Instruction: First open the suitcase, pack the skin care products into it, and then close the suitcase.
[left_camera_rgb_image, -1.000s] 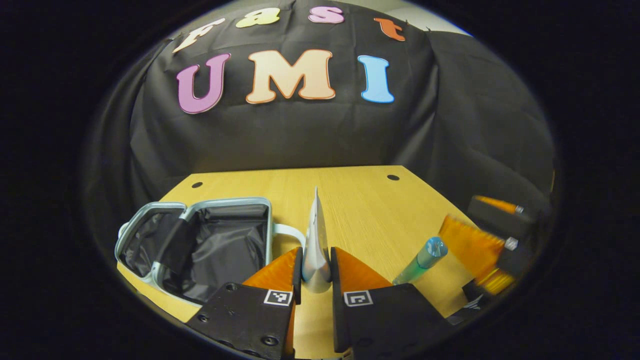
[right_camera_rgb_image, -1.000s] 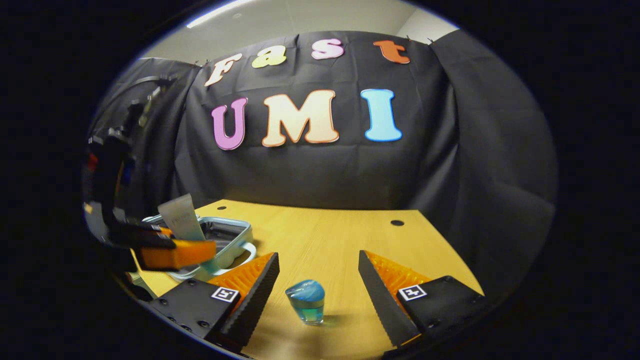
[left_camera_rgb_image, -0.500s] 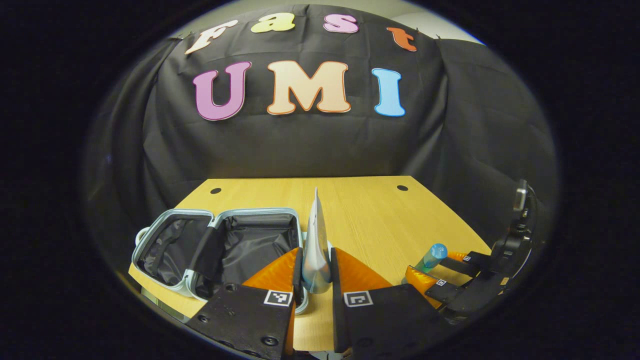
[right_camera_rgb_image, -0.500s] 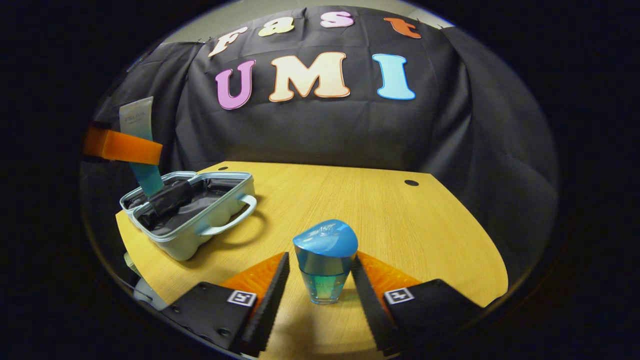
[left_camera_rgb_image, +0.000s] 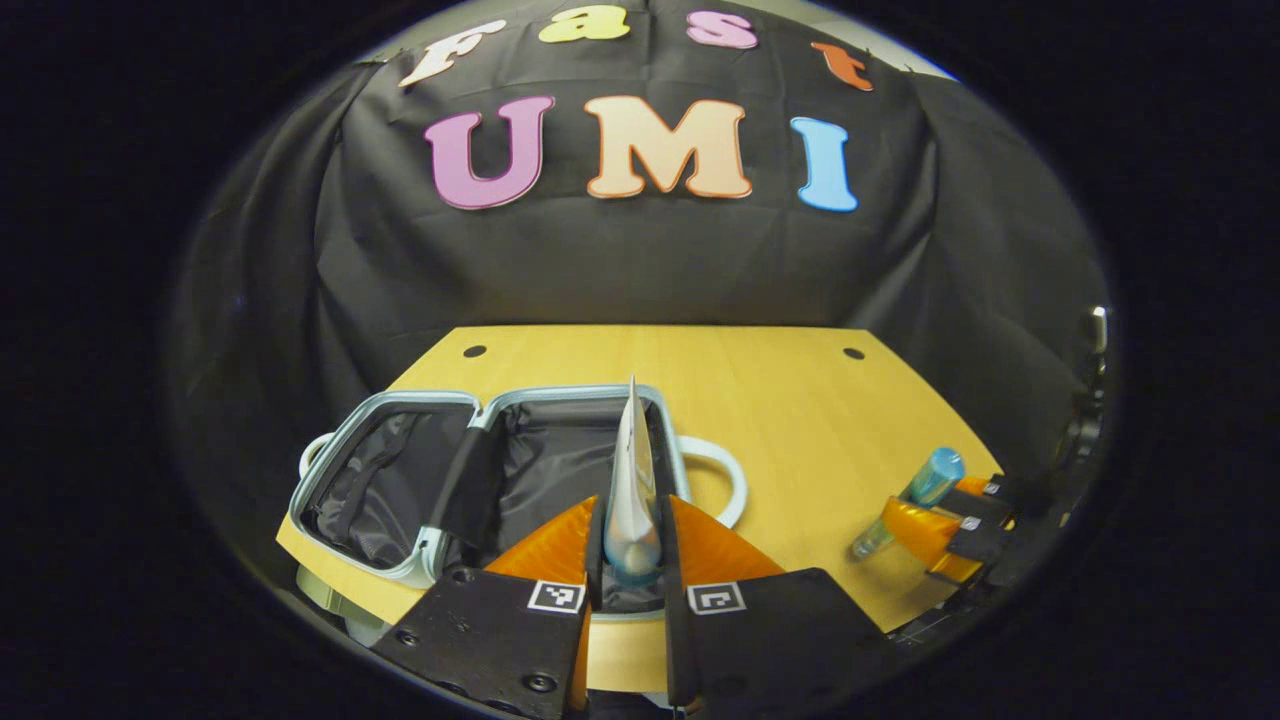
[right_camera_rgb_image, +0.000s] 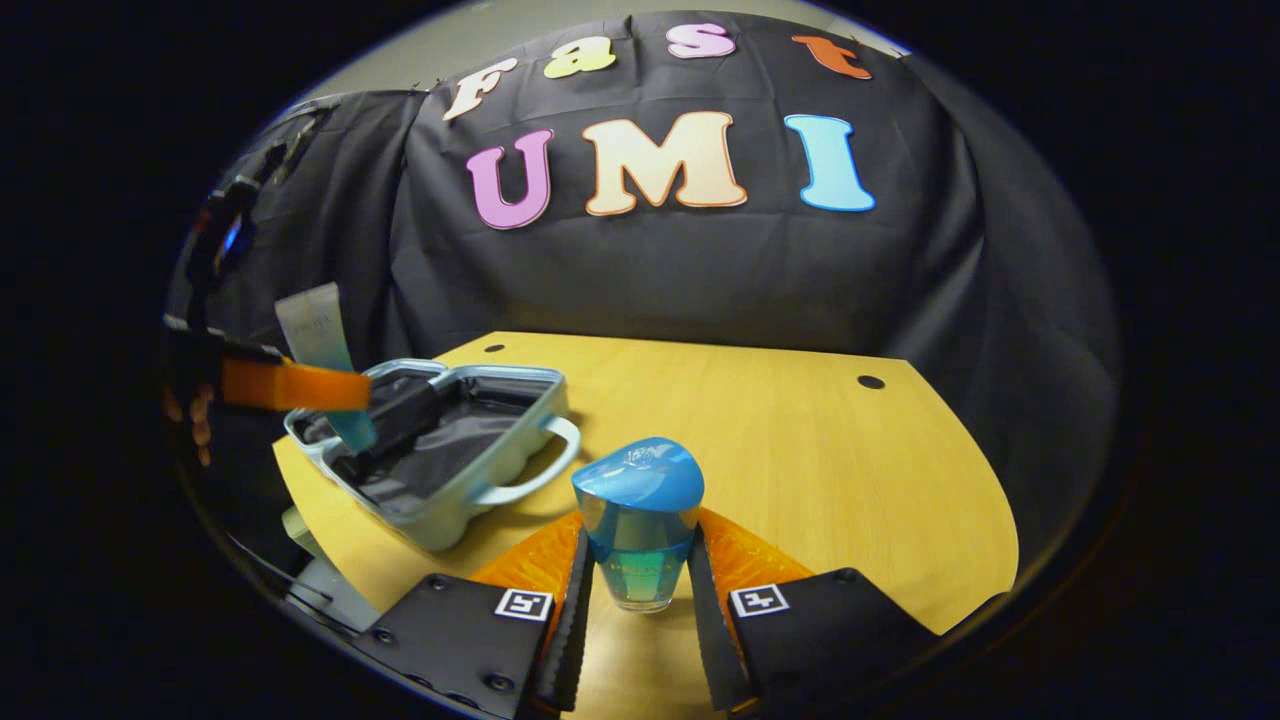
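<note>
The pale blue suitcase lies open on the wooden table, dark lining showing. My left gripper is shut on a silvery tube, held upright over the suitcase's near right compartment. In the right gripper view the same tube hangs above the suitcase, held by the left gripper. My right gripper is shut on a blue-capped glass bottle, standing upright on the table. In the left gripper view that bottle appears at the far right, in the right gripper.
The wooden table has two small holes near its back edge. The suitcase sits at the table's left front corner, its handle pointing toward the middle. A hand holds the left gripper at the far left.
My left gripper carried the tube leftward until it came over the open suitcase. My right gripper closed its fingers onto the blue-capped bottle.
</note>
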